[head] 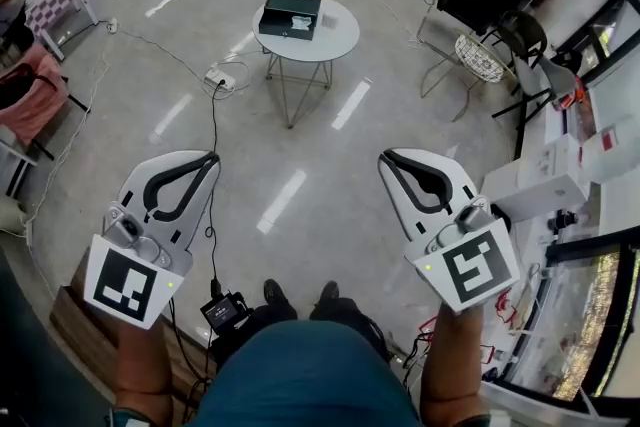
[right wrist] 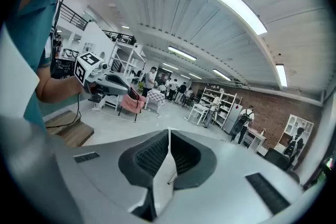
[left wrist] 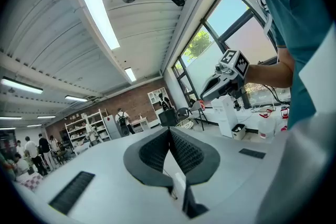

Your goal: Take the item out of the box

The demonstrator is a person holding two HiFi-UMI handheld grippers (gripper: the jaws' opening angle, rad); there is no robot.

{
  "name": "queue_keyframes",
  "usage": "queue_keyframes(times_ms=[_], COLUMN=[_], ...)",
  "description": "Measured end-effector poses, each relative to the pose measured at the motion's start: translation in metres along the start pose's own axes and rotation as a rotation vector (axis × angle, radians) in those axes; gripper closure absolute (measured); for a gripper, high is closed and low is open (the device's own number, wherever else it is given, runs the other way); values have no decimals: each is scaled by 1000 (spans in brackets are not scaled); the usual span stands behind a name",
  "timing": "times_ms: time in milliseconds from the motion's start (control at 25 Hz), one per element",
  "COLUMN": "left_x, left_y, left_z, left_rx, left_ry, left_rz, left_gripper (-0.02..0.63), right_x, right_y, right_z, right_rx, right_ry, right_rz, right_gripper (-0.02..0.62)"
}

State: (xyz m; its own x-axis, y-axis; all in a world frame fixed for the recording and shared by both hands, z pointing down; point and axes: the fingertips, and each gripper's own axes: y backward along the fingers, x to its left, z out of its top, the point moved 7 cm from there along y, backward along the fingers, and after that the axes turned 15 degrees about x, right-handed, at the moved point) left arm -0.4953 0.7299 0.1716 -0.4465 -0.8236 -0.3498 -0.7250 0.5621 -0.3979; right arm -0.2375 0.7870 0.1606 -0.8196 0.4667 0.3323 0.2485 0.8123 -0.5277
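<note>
Head view: a person stands on a pale floor [head: 330, 205] and holds both grippers out in front, side by side in the lower half of the frame and well apart from each other.
Left gripper [head: 205, 158]: lower left of the head view, marker cube toward the person, tips toward the top of the frame.
Left jaws: in the left gripper view [left wrist: 169, 130] the two dark ribbed pads meet at their tips. They are fully together with nothing between them.
Right gripper [head: 392, 158]: lower right of the head view, marker cube toward the person. It also shows at the right of the left gripper view [left wrist: 202, 99].
Right jaws: in the right gripper view [right wrist: 169, 131] the pads touch at the tips. They are closed and empty.
Box [head: 290, 14]: dark and flat, lying on the bench at the upper centre of the head view, well apart from both grippers. A pale patch shows on its top; what it is cannot be made out.
Bench [head: 343, 37]: small, round and pale-topped on thin wire legs, standing alone on the open floor.
Power strip [head: 220, 77]: on the floor just left of the bench, with a black cable [head: 213, 130] running down the frame toward the person.
Chairs [head: 478, 55]: dark seats and a wire one, right of the bench at the upper right.
Shoes [head: 272, 292]: dark, at the bottom centre between the grippers.
</note>
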Motion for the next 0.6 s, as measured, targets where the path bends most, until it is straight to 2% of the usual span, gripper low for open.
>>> queue_keyframes(times_ms=[160, 280, 400, 600], left_x=[11, 23, 36, 50], left_y=[-11, -22, -39, -71], left_z=[-5, -13, -19, -15], left_rx=[-3, 4, 17, 52], left_ry=[-49, -40, -81, -58], left_rz=[-13, -12, -1, 37], left_gripper=[588, 588, 588, 588], right_x=[-8, -17, -30, -68], right_y=[-15, -36, -61, -99], right_z=[6, 8, 8, 9], right_rx=[-15, -11, -15, -41], right_ry=[-25, -24, -19, 2], right_rz=[-6, 9, 25, 74], right_gripper=[555, 555, 555, 555])
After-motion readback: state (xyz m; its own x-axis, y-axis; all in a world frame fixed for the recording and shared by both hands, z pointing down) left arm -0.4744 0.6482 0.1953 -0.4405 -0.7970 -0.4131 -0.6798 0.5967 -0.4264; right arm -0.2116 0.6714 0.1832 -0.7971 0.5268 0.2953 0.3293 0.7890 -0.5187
